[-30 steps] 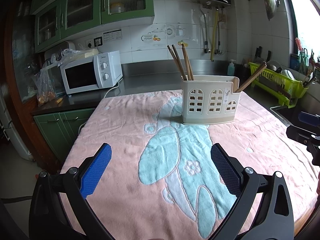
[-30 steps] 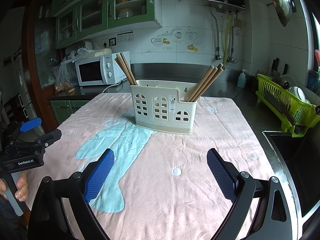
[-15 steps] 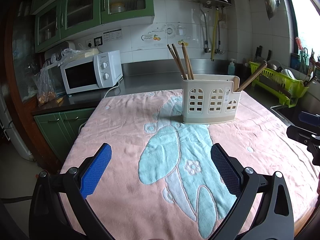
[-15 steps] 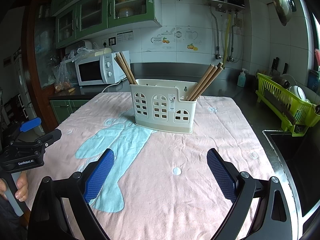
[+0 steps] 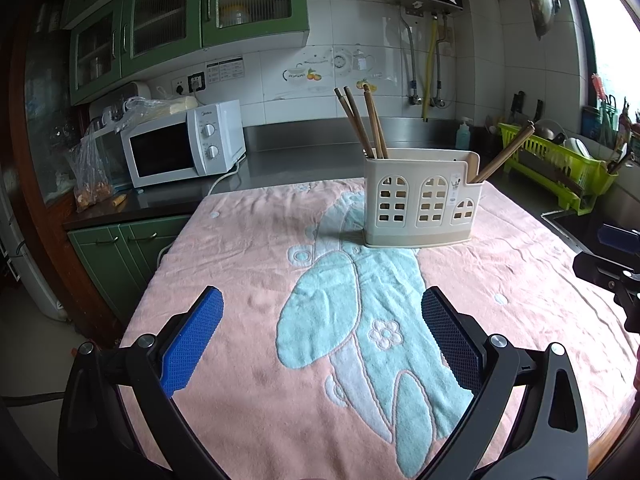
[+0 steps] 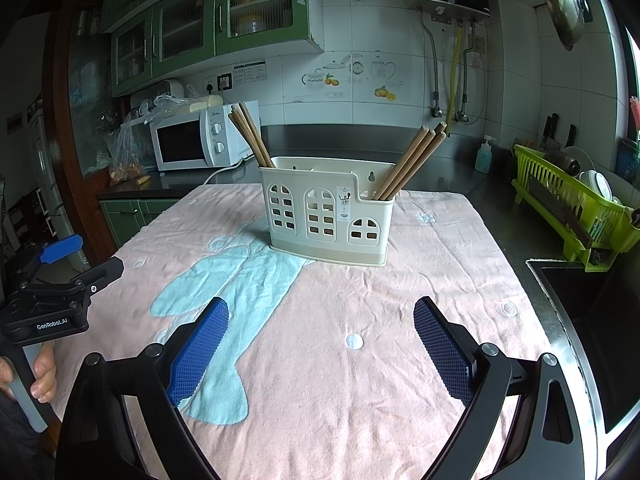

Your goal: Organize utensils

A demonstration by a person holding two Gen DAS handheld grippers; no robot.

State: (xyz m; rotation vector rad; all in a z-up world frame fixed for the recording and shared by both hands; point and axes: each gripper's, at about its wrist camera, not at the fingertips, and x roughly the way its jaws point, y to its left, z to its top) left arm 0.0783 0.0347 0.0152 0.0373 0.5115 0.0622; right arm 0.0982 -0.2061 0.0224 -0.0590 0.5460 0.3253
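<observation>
Plainly, nothing is held: the left gripper [image 5: 322,338] is spread wide over the pink towel [image 5: 248,264], and the right gripper [image 6: 320,340] is likewise released, its blue pads [image 6: 198,354] well apart with only cloth between them. No loose utensil is seen on the towel near either set of fingers. Farther ahead of both, roughly centred between the fingertips and well beyond them, the cream utensil holder [image 6: 326,216] is stood upright on the towel, with wooden chopsticks [image 6: 250,136] leaned in its left end and a second bunch [image 6: 414,160] leaned out of its lower right end. The sorting is judged to be nearly done or paused; if a stick is to be moved, it is best pinched high on the exposed shaft, with the fingers closed across it and lifted along its lean so the light holder is not tipped. Only the right wrist view shows three sticks in the right bunch and a hand [image 6: 38,372] gripping the other tool's handle; only the left wrist view shows the holder's front squarely, and a single right-hand stick [image 5: 506,154]. Beyond, a microwave [image 5: 184,148] and a green dish rack [image 6: 576,208] are set on the counter.
</observation>
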